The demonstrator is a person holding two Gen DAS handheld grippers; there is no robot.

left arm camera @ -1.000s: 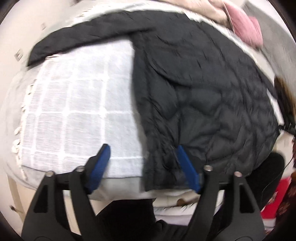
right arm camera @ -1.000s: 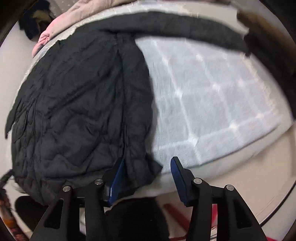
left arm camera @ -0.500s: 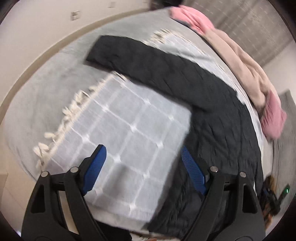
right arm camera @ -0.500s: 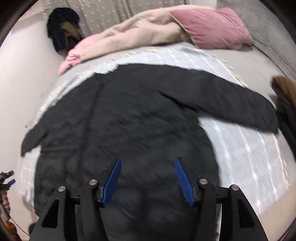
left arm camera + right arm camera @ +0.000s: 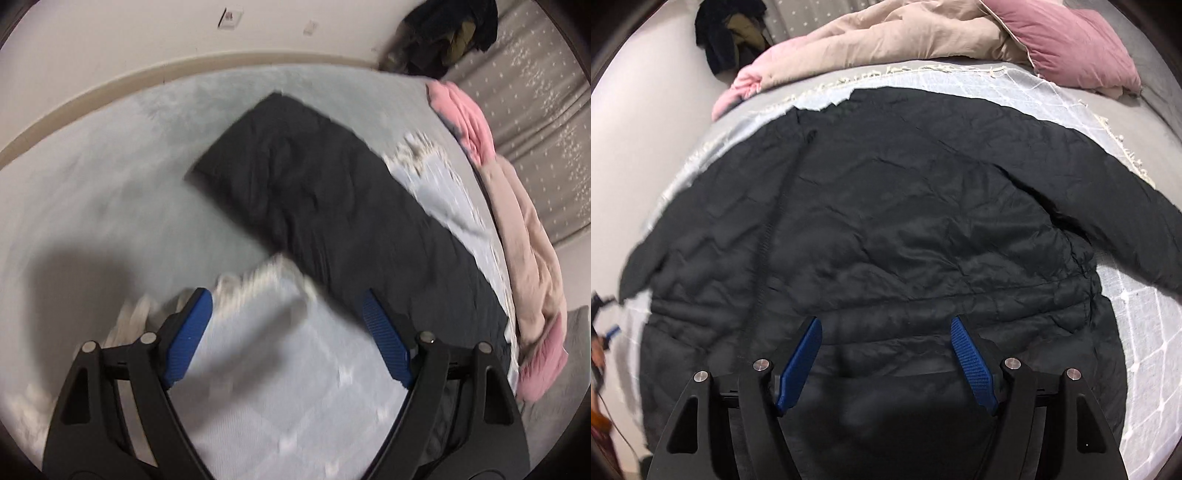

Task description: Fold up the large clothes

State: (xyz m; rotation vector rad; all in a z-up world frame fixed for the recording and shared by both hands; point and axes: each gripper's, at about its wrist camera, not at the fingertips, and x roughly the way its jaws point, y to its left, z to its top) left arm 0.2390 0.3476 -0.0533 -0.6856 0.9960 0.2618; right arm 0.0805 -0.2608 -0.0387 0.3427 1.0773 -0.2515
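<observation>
A large black quilted jacket (image 5: pixel 886 229) lies spread flat on a white checked throw (image 5: pixel 1137 350) on the bed. One sleeve (image 5: pixel 1145 221) reaches out to the right. In the left wrist view that sleeve (image 5: pixel 314 192) runs diagonally across the grey bedcover, its cuff at the far end. My left gripper (image 5: pixel 288 332) is open and empty above the fringed edge of the throw (image 5: pixel 280 354), just short of the sleeve. My right gripper (image 5: pixel 886 358) is open and empty above the jacket's lower body.
A beige and pink duvet (image 5: pixel 886 40) and a pink pillow (image 5: pixel 1071 40) lie bunched at the far side of the bed; the duvet also shows in the left wrist view (image 5: pixel 517 206). Dark clothes (image 5: pixel 727 33) hang by the wall. The grey bedcover (image 5: pixel 110 184) extends left.
Both grippers have swung up from the jacket's hem at the bed edge. The left now faces the outstretched sleeve and the right the jacket's body. Both stay open.
</observation>
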